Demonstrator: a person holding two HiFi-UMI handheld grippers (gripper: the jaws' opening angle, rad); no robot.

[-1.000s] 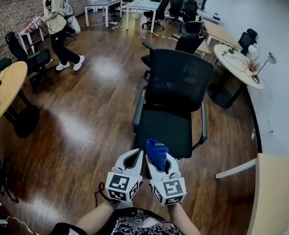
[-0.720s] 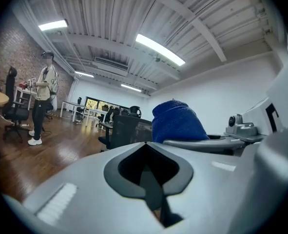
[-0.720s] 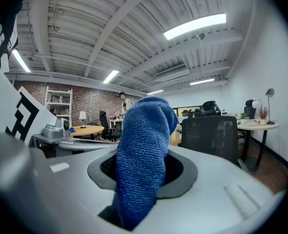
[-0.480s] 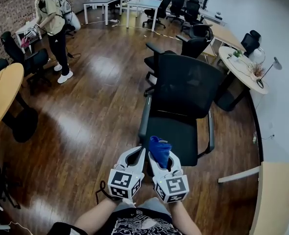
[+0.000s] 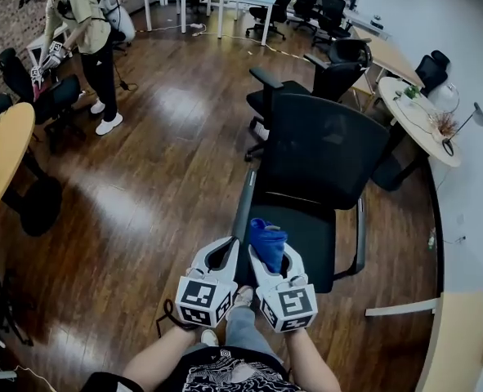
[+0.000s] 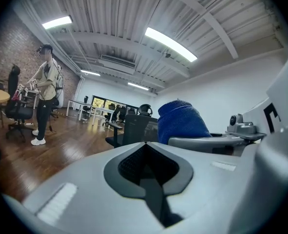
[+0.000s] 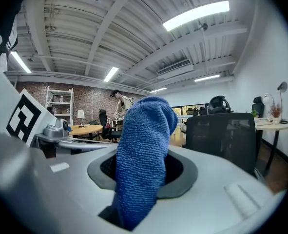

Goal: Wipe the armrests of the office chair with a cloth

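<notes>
Pinches a blue cloth [image 5: 266, 239] tight in the right gripper [image 5: 271, 260], bunched upright. Holds the left gripper [image 5: 222, 254] just beside at 9 o'clock, jaws together on nothing. Faces a black mesh office chair [image 5: 323, 158] at 12 o'clock (armrests [image 5: 243, 198] apart from the cloth).

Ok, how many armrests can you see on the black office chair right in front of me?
2. In the head view, the left-side armrest borders the seat on its left edge and the right-side armrest on its right edge. Neither is hidden.
</notes>
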